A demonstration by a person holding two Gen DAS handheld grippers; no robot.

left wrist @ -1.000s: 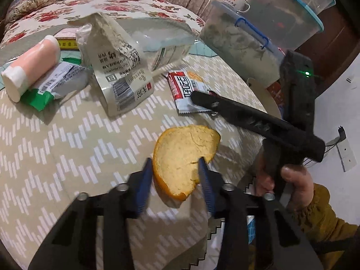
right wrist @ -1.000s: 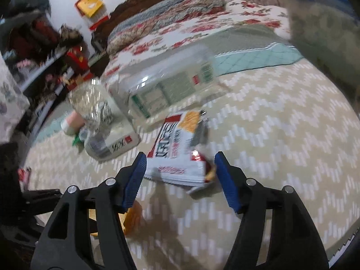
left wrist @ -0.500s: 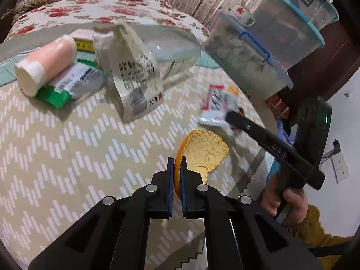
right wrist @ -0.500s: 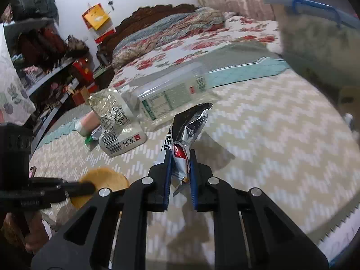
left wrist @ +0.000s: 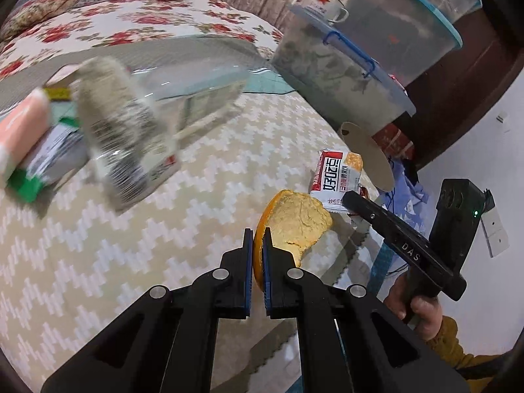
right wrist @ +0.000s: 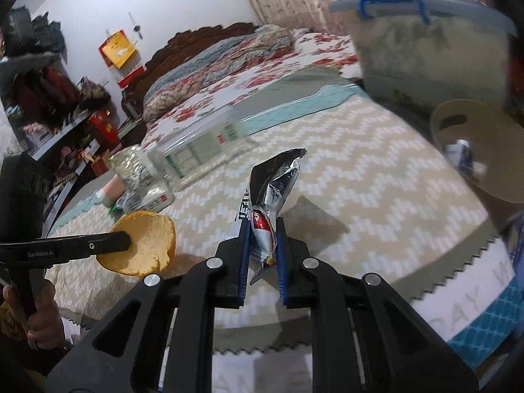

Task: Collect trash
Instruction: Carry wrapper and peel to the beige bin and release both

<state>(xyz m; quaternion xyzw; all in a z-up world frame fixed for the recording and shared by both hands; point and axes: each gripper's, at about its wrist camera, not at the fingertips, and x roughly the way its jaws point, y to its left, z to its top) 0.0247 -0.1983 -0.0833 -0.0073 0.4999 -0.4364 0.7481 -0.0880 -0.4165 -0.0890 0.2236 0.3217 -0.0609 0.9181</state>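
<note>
**Grippers lift peel and wrapper off the bed**

Left wrist view: the left gripper [left wrist: 257, 240] is clamped on an orange peel [left wrist: 296, 226] raised over the zigzag blanket [left wrist: 98, 245]. Lidded tubs [left wrist: 340, 78] hold murky, unreadable contents; the bags [left wrist: 121, 137] at left are blurred.

Right wrist view: the right gripper [right wrist: 262, 235] pinches a snack wrapper [right wrist: 271, 190] clear of the blanket. A tan bin [right wrist: 471, 150], cut off at right, holds something indistinct.

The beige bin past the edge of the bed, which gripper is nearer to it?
Right. The right gripper, holding a wrapper, is beside the bin; the left gripper is farther off.
</note>
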